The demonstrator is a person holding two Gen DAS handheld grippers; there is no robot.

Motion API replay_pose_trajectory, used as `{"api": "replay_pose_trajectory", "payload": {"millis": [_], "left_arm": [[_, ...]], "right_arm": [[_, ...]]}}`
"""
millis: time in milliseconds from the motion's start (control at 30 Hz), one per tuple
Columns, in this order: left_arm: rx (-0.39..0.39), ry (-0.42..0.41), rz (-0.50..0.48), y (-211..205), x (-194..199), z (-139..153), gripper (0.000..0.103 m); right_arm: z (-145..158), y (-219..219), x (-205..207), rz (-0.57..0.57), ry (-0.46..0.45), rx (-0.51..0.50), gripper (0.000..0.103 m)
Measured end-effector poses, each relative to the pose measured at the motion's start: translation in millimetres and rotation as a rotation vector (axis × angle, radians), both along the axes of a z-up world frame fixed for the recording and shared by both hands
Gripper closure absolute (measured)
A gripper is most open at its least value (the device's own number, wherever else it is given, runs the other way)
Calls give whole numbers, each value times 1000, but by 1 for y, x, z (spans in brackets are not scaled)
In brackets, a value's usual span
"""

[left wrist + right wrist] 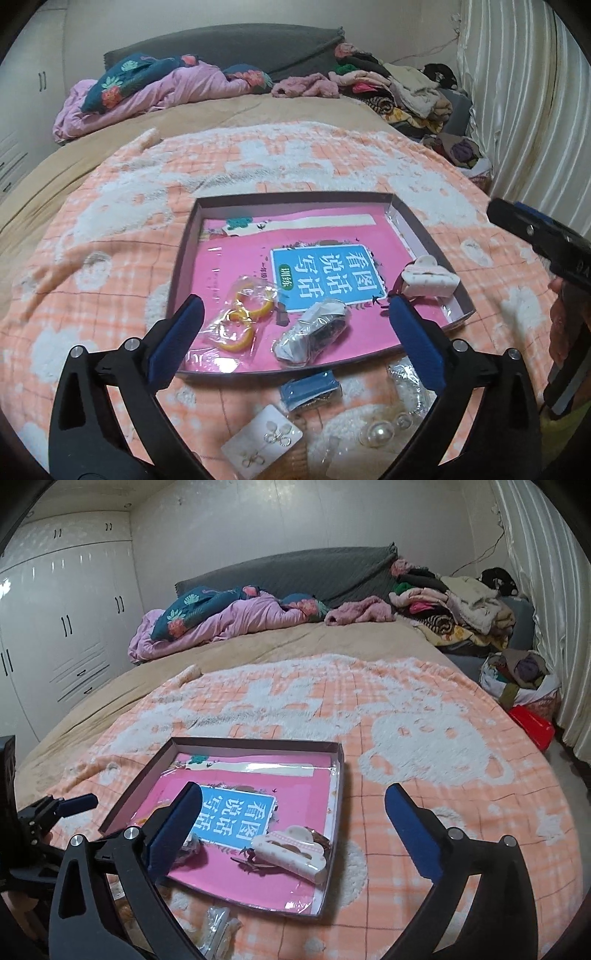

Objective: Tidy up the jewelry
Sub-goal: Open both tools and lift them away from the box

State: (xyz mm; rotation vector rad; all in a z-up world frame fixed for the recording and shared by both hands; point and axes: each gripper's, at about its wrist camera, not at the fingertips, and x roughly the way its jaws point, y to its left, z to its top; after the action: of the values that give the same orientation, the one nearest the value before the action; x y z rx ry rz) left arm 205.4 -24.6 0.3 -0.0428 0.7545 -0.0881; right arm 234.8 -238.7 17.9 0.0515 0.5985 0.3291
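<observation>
Jewelry: pearl earrings [380, 432] lie outside the tray [207, 236];
Nearest: left claw [295, 317], right above;
Claws: both wide apart, empty

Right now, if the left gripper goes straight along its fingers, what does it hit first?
Most likely the crumpled clear plastic packet with a dark item, lying in the shallow pink-lined cardboard tray midway between the open fingers of the left gripper. Depth is unclear; the bagged yellow hoop earrings sit just left of that line.
</observation>
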Motion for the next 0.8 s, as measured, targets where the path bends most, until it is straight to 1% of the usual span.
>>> {"api": "replay_pose_trajectory", "payload": {"millis": [400, 800], "left_arm": [[-27, -71, 45, 18, -34, 33, 9], [-38, -108, 73, 35, -67, 49, 9]], "right_arm": [[33, -5, -47, 13, -83, 32, 4], [37, -4, -84, 35, -82, 45, 4]]}}
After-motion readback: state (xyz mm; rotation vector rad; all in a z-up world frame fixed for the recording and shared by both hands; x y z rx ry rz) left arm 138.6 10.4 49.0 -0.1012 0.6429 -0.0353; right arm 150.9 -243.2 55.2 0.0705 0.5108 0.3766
